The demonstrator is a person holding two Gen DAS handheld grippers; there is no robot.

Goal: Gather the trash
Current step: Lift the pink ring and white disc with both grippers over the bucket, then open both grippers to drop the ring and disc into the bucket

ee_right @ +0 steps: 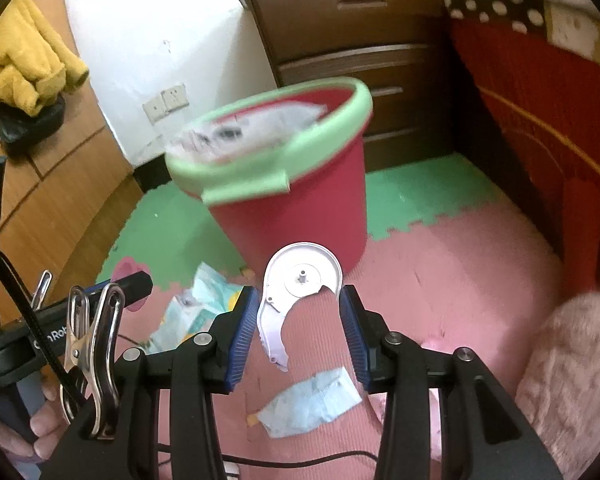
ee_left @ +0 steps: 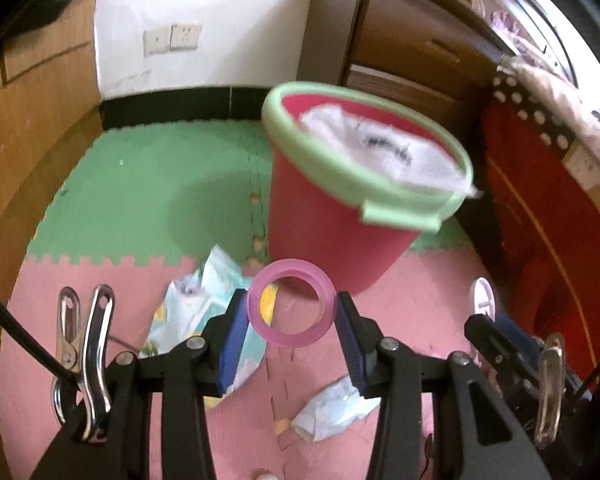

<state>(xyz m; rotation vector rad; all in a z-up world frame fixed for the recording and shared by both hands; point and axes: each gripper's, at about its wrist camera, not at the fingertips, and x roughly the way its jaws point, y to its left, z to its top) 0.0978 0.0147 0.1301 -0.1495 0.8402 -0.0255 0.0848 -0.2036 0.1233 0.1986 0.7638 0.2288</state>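
My left gripper (ee_left: 291, 312) is shut on a pink plastic ring (ee_left: 290, 305), held above the floor mat in front of a red bin (ee_left: 332, 236) with a pale green rim. Crumpled white paper fills the bin's top. My right gripper (ee_right: 298, 316) is shut on a white plastic tape-dispenser shell (ee_right: 296, 292), also raised before the red bin (ee_right: 296, 220). In the right wrist view the left gripper's tip and pink ring (ee_right: 130, 276) show at the left. Two wrappers lie on the mat: a larger one (ee_left: 204, 304) and a pale blue one (ee_left: 332, 408).
Green and pink foam mats (ee_left: 148, 196) cover the floor. A brown drawer chest (ee_right: 360, 52) stands behind the bin, a red bed side (ee_right: 540, 120) at the right, wooden furniture (ee_left: 28, 120) at the left. A pink fluffy slipper (ee_right: 568, 364) lies at the right. A hand (ee_right: 16, 436) holds the left gripper's handle.
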